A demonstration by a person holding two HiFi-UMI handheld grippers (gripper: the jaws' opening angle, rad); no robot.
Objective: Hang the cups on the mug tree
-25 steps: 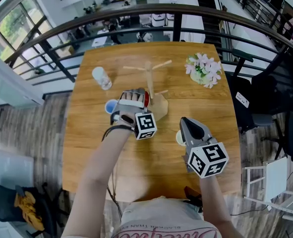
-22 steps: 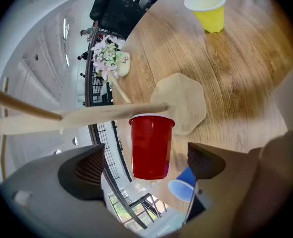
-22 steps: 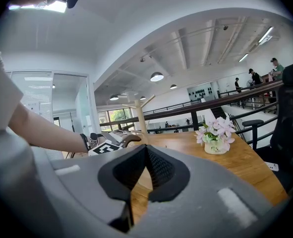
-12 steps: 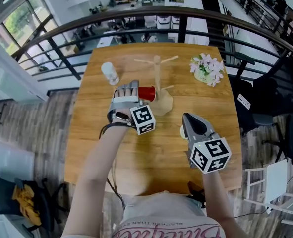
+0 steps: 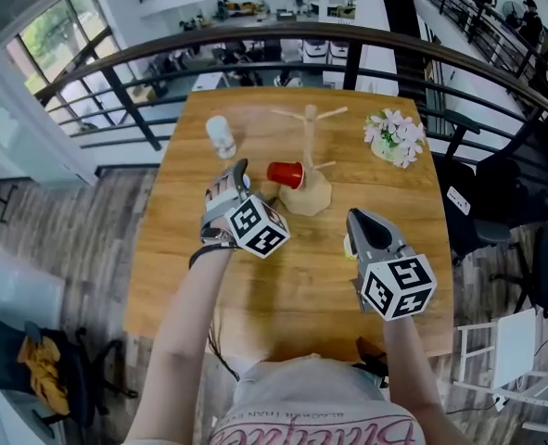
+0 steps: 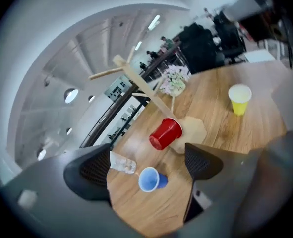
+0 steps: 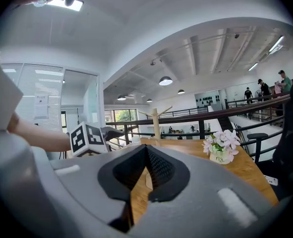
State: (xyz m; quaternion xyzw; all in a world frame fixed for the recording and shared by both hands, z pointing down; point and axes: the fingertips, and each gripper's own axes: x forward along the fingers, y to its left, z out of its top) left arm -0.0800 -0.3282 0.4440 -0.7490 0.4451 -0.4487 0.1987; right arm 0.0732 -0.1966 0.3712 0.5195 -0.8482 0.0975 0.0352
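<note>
The wooden mug tree [image 5: 308,152] stands mid-table on its flat base. A red cup [image 5: 286,173] hangs sideways on a low peg, also in the left gripper view [image 6: 165,133]. My left gripper [image 5: 232,182] hovers just left of it, open. Its jaws have just been closing a little, with nothing between them. Beyond them a blue cup [image 6: 151,179] lies on the table; the head view hides it. A yellow cup [image 5: 349,246] stands upright [image 6: 239,98] beside my right gripper [image 5: 355,219], which is shut and empty [image 7: 145,151].
A clear plastic cup [image 5: 221,135] stands at the table's far left. A pot of pink flowers [image 5: 396,137] sits at the far right. A dark railing [image 5: 366,40] runs behind the wooden table [image 5: 292,295]. Chairs stand to the right.
The left gripper held the red cup at the tree, let it go on the peg, then drew back to the left, rose and rolled. The right gripper rose a little.
</note>
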